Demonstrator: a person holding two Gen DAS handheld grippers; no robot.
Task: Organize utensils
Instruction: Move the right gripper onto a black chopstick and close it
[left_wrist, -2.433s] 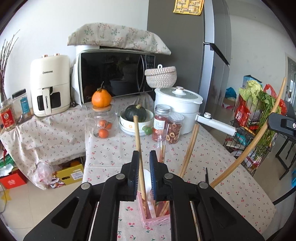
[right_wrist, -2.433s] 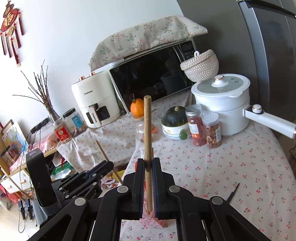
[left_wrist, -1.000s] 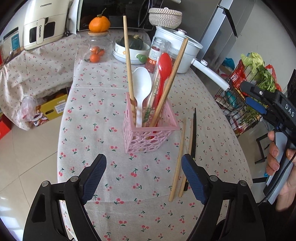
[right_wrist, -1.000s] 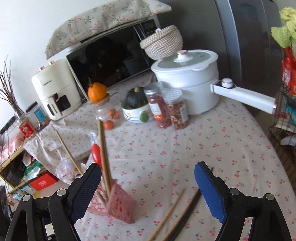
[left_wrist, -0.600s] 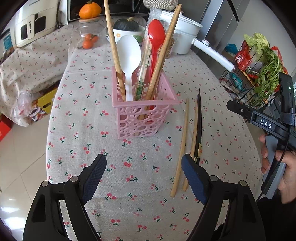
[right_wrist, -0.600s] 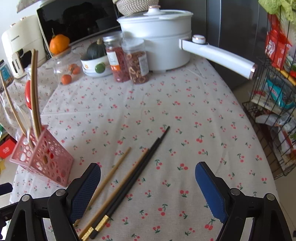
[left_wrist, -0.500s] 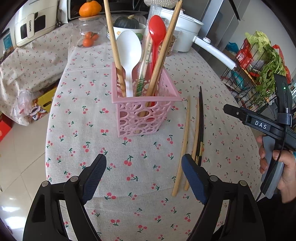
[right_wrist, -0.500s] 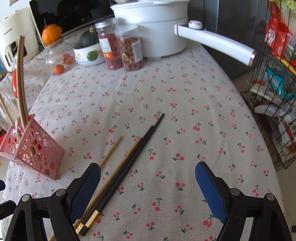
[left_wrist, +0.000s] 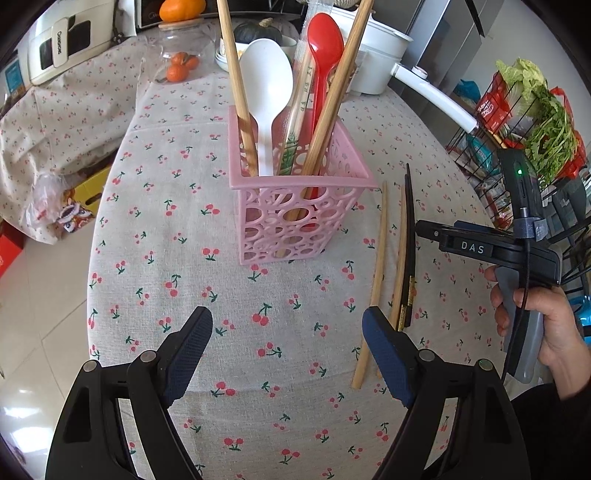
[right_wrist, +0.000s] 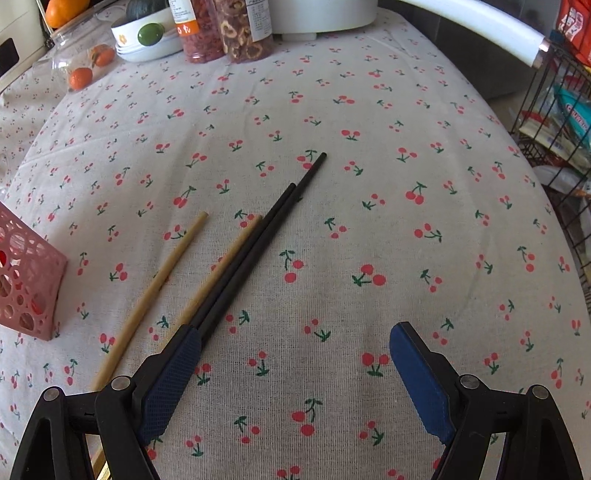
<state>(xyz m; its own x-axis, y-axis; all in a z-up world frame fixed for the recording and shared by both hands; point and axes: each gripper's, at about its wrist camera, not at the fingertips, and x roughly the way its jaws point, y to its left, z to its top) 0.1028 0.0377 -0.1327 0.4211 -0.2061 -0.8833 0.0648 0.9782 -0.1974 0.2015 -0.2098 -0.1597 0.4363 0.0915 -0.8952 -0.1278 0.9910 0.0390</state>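
Chopsticks (right_wrist: 255, 243), four loose, two wooden, two black

Bright, sharp daylight; fisheye-warped, vignetted edges

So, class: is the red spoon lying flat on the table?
No, the red spoon stands upright in the pink basket, next to the white spoon.

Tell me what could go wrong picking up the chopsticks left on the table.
The black chopsticks lie touching a wooden chopstick, so the open right hand-held gripper might pinch a mixed pair. The pink basket already holds tall, leaning utensils; bumping them could tip it.
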